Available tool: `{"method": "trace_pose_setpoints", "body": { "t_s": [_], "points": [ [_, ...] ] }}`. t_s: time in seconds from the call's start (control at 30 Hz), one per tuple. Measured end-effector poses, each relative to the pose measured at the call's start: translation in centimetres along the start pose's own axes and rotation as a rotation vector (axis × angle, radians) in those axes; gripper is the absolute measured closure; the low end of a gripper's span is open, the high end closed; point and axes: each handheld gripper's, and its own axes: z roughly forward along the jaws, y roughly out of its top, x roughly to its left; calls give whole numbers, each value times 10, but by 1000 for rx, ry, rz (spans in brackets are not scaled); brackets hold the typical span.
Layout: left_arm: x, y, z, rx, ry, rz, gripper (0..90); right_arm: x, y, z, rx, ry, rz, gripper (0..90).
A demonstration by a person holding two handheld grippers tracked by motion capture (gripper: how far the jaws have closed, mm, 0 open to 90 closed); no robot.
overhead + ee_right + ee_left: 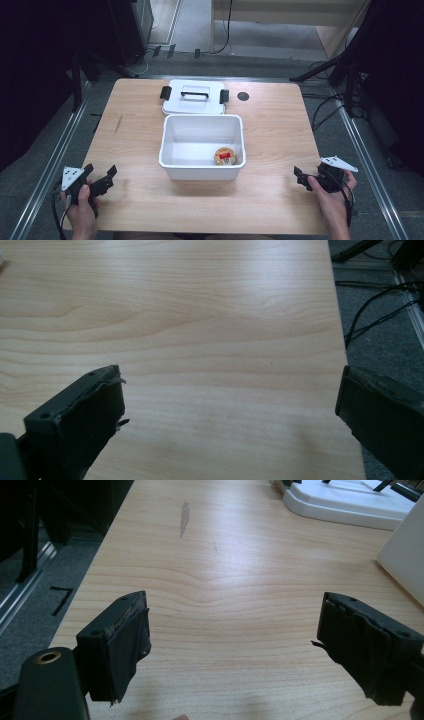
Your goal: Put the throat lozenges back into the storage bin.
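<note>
A white plastic box (202, 145) stands open in the middle of the wooden table (135, 150). Inside it, at the front right corner, lies a small round item with a yellow and red top (225, 156). The box's white lid (194, 97), with a black handle and black clips, lies flat just behind it. My left gripper (100, 176) rests open near the table's front left corner, nothing between its jaws. My right gripper (306, 178) is open near the front right edge, also empty. The lid (345, 500) and a box wall (407, 555) show in the left gripper view.
A small black disc (243, 96) sits on the table to the right of the lid. Stands and cables (325, 107) lie on the floor around the table. The table's right edge (345, 345) runs close to my right gripper (232, 405).
</note>
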Motion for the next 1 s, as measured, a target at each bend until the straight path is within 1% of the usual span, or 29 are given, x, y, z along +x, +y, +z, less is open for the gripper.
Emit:
{"method": "trace_pose_setpoints", "body": {
  "t_s": [0.03, 0.07, 0.17, 0.2, 0.23, 0.3, 0.4, 0.47, 0.53, 0.67, 0.7, 0.8, 1.0],
  "points": [
    [0, 0, 0, 0, 0, 0, 141, 0, 0, 0, 0, 0, 0, 0],
    [0, 0, 0, -1, 1, 2, 141, -4, -7, -4, -13, -3, 7, 0],
    [0, 0, 0, -1, 2, 2, 140, -7, -14, -9, -21, -11, 15, 0],
    [0, 0, 0, -1, 2, 2, 141, -7, -14, -9, -21, -11, 15, 0],
    [0, 0, 0, -1, 3, 2, 141, -8, -17, -10, -24, -12, 11, 0],
    [0, 0, 0, -2, 4, 2, 141, -11, -24, -16, -35, -20, 17, 0],
    [0, 0, 0, -3, 5, 3, 141, -13, -30, -21, -42, -21, 18, 0],
    [0, 0, 0, -2, 4, 3, 141, -13, -32, -22, -43, -23, 19, 0],
    [0, 0, 0, -3, 5, 2, 141, -14, -35, -27, -52, -23, 21, 0],
    [0, 0, -1, -3, 4, -1, 140, -13, -39, -31, -57, -23, 9, 0],
    [0, 0, -1, -3, 5, -1, 141, -12, -42, -34, -60, -20, -1, 0],
    [0, 0, -1, -3, 6, 0, 141, -11, -44, -37, -64, -20, -4, 0],
    [0, 0, -1, -3, 6, -1, 141, -12, -50, -42, -102, -18, 15, 0]
  ]
}}
